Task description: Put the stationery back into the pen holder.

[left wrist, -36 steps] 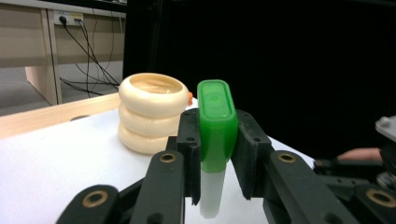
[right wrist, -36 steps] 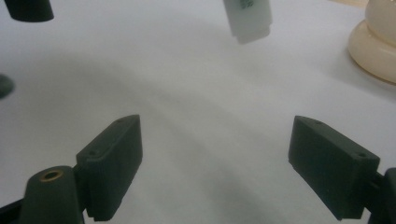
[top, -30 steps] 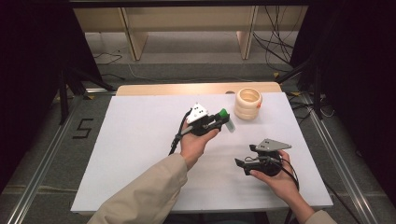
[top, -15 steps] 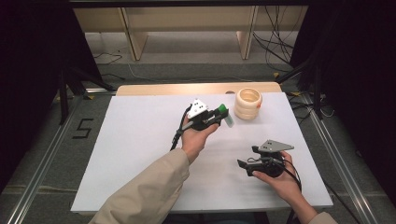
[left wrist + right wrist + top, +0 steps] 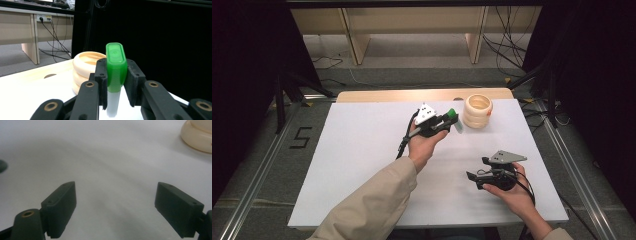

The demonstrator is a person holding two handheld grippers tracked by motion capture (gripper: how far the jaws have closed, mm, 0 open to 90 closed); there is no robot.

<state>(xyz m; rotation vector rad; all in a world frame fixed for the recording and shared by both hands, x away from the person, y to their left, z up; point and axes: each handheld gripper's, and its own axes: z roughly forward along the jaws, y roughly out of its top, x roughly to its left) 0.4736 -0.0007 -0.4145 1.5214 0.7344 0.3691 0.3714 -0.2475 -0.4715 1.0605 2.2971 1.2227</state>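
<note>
Two tools are seen in the high view: the left tool (image 5: 451, 120) is clamped on a green-capped white marker (image 5: 454, 119) just beside the cream ringed cup (image 5: 477, 110), above the white tabletop (image 5: 357, 150); the right tool (image 5: 476, 175) is held near the front edge. In the left gripper view, the marker's green cap (image 5: 116, 67) is pinched between the pads, upright. In the right gripper view, the jaws are spread wide, with nothing between them.

Left forearm (image 5: 372, 200) — beige sleeve, reaching diagonally from the lower edge toward table centre. Left hand (image 5: 424, 145) — palm up, cradling the left gripper (image 5: 447, 122), jaws clamped together on something held between them, cable trailing back past the wrist. Right hand (image 5: 509, 192) — low at the near right, cupping the right gripper (image 5: 115, 207); jaws spread wide, nothing between.
</note>
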